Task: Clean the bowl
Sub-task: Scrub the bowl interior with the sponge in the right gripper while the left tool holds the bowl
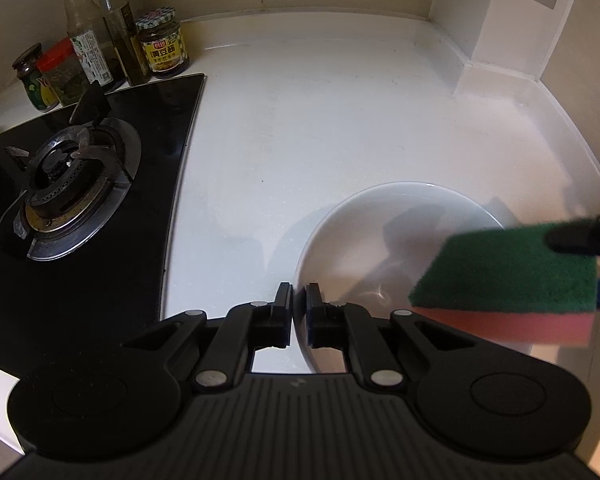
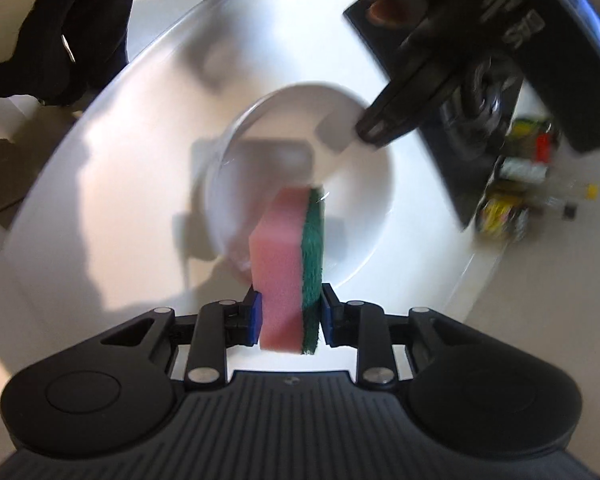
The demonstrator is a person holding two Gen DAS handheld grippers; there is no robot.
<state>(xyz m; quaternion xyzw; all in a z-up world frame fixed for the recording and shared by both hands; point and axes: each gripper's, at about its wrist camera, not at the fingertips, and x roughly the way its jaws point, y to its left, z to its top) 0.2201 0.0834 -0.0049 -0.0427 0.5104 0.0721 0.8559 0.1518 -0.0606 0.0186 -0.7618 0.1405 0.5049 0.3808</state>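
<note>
A white bowl (image 1: 380,232) stands on the white counter (image 1: 300,120), right of the hob. My left gripper (image 1: 299,308) is shut on its near-left rim, which runs between the two pads. From the right wrist view, that gripper (image 2: 366,132) meets the bowl (image 2: 360,200) at its far edge. My right gripper (image 2: 290,312) is shut on a pink sponge (image 2: 288,256) with a green scouring face. The sponge (image 1: 504,276) hangs above the bowl's right side, green face up in the left wrist view, and the picture is blurred there.
A black glass hob with a gas burner (image 1: 72,184) lies left of the bowl. Sauce jars and bottles (image 1: 100,40) stand behind it against the wall. A white pillar (image 1: 512,40) fills the back right corner. A person's dark clothing (image 2: 80,40) shows past the counter edge.
</note>
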